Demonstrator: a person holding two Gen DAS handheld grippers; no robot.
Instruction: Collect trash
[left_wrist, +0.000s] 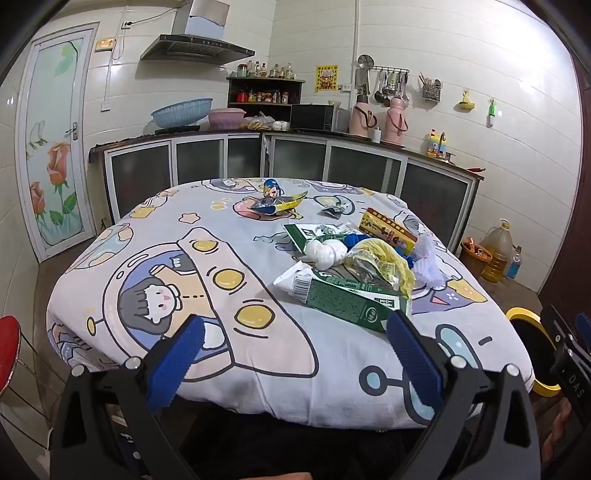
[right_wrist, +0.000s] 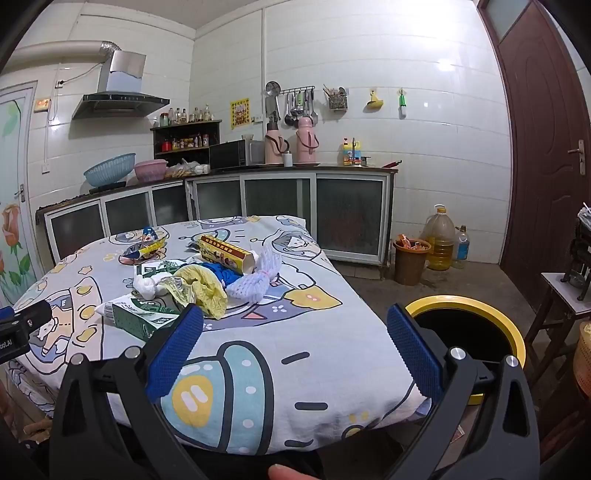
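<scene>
Trash sits in a loose pile right of centre on the cloth-covered surface (left_wrist: 155, 258), with two outliers further back; nothing collected yet by the look of it

Left to right in the left wrist view:
- snack wrapper (left_wrist: 279, 203), blue/yellow foil, far side: light, crinkly, slippery; pinch a flattened edge
- small crumpled wrapper (left_wrist: 334, 208) just beside it: tiny, pinch whole
- green cartons: 2, one flattened at the back (left_wrist: 314, 234), one nearest the fingers (left_wrist: 347, 299): light, semi-stiff card, probably empty; grip across the thin flat side, near an end
- white wad (left_wrist: 325, 254), looks like tissue or a knotted bag: soft, any grip works
- yellow crumpled bag (left_wrist: 388, 266) on top of the near carton: soft, squashes, grab the bulk
- blue item (left_wrist: 360, 238) under the pile, mostly hidden, cannot tell what
- long yellow box (left_wrist: 388, 230): 1, stiff, grip mid-length across the narrow width
- white foam net (left_wrist: 428, 258): 1, springy, very light

Bin (right_wrist: 465, 325), black with yellow rim, stands on the floor just beside the surface's right edge

Left gripper (left_wrist: 295, 345): fingers wide apart, empty, low at the near edge, right pad close to the near carton. Right gripper (right_wrist: 295, 343): fingers apart too, empty, between pile and bin
</scene>
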